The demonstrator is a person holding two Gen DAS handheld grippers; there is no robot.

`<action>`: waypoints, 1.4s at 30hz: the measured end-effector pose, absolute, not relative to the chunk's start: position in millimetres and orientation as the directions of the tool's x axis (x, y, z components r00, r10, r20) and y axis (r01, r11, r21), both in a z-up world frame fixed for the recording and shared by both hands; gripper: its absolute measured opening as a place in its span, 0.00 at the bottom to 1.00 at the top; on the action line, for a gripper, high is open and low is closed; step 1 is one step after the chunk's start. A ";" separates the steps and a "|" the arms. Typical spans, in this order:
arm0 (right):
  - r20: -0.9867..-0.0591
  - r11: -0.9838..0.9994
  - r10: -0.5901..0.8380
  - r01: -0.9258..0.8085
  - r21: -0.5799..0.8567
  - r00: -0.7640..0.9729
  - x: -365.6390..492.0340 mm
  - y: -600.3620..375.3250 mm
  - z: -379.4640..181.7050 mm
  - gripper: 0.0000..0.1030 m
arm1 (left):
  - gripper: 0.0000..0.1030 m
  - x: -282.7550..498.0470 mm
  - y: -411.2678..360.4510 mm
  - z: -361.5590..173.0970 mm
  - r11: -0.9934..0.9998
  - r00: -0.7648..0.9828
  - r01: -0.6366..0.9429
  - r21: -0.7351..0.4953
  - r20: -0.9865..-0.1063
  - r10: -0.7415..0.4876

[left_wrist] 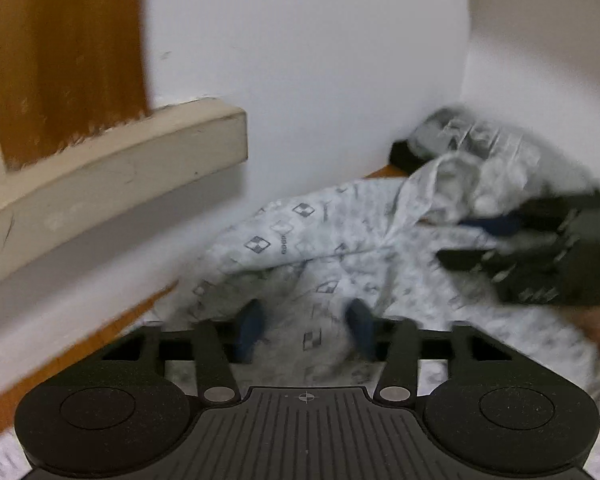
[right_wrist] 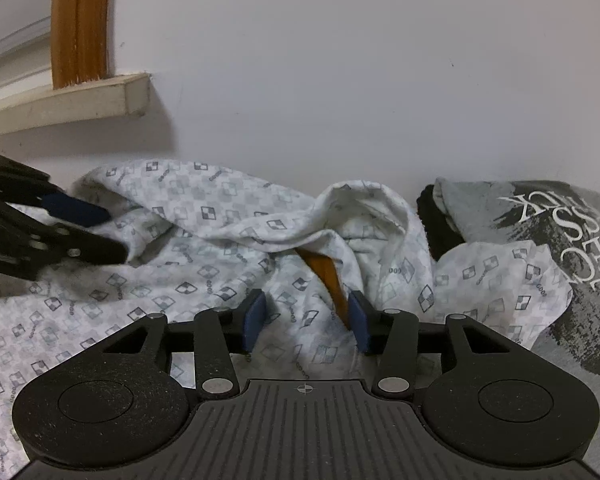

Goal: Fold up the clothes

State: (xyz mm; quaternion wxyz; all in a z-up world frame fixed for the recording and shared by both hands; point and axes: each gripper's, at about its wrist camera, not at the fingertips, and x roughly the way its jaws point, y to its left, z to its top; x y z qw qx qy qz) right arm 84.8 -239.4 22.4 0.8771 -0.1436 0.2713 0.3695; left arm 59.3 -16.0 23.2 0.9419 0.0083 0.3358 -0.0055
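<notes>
A white garment with a grey checker print (left_wrist: 300, 232) (right_wrist: 204, 248) lies crumpled across the wooden table (right_wrist: 328, 276), against the wall. My left gripper (left_wrist: 306, 328) sits low over it, its blue pads apart, with a rise of cloth between them; that view is blurred. In the right wrist view the left gripper (right_wrist: 112, 232) reaches in from the left edge at the garment's far left fold. My right gripper (right_wrist: 306, 322) stands open over the garment's middle, with cloth and a strip of bare wood between its pads. From the left wrist view, the right gripper (left_wrist: 452, 240) is at the right.
A grey and black T-shirt with white lettering (right_wrist: 560, 248) (left_wrist: 460, 132) lies bunched at the back right, partly under the white garment. A beige ledge (left_wrist: 120, 160) (right_wrist: 80, 96) with a wooden post (left_wrist: 60, 60) juts from the white wall at the left. Bare table edge (left_wrist: 60, 360) shows at the left.
</notes>
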 end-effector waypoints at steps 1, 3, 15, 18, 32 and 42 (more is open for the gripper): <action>-0.584 0.685 0.575 -0.727 -0.040 0.574 86.3 -240.3 22.4 0.46 | 0.18 59.0 -14.3 24.4 1.000 0.786 -0.006 0.030 -0.617 0.024; -0.586 0.685 0.582 -0.728 -0.022 0.564 88.5 -241.8 22.4 0.46 | 0.17 56.0 -6.3 28.7 0.994 0.811 -0.078 0.077 -0.574 0.109; -0.586 0.677 0.587 -0.736 -0.024 0.558 89.5 -250.5 24.9 0.62 | 0.58 -33.7 32.9 58.5 0.996 0.846 -0.092 0.000 -0.528 0.079; -0.583 0.679 0.573 -0.732 -0.056 0.576 86.2 -247.4 24.8 0.64 | 0.58 -81.6 56.9 73.6 0.995 0.847 -0.099 -0.021 -0.526 0.073; -0.598 0.683 0.584 -0.731 -0.004 0.549 97.1 -253.1 25.1 0.71 | 0.74 -276.5 159.0 113.0 0.949 0.833 -0.314 -0.012 -0.484 0.269; -0.602 0.683 0.586 -0.731 0.007 0.542 101.9 -254.5 26.1 0.74 | 0.83 -199.9 151.2 62.5 0.984 0.852 -0.171 -0.045 -0.509 0.125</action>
